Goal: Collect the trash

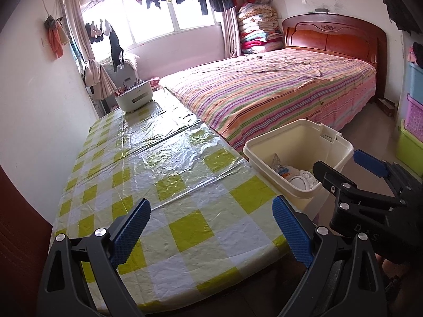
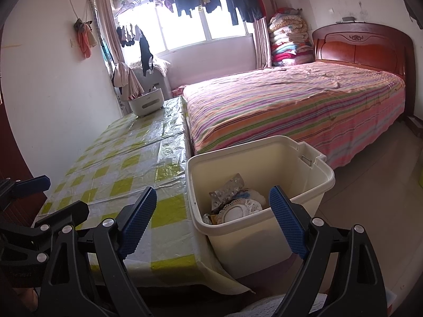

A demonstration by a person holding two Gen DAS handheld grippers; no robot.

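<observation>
From the left wrist, the left tongs [image 1: 211,227] gape wide and empty over the checked tabletop [image 1: 169,163]; the cream bin [image 1: 304,192] stands at its right edge. From the right wrist, the right tongs [image 2: 212,219] spread wide, empty, above that bin's near rim, trash [image 2: 235,203] lying inside.

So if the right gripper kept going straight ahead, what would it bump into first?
Probably the cream bin: the open right gripper points into it, toward the trash inside. Depth is hard to judge.
</observation>
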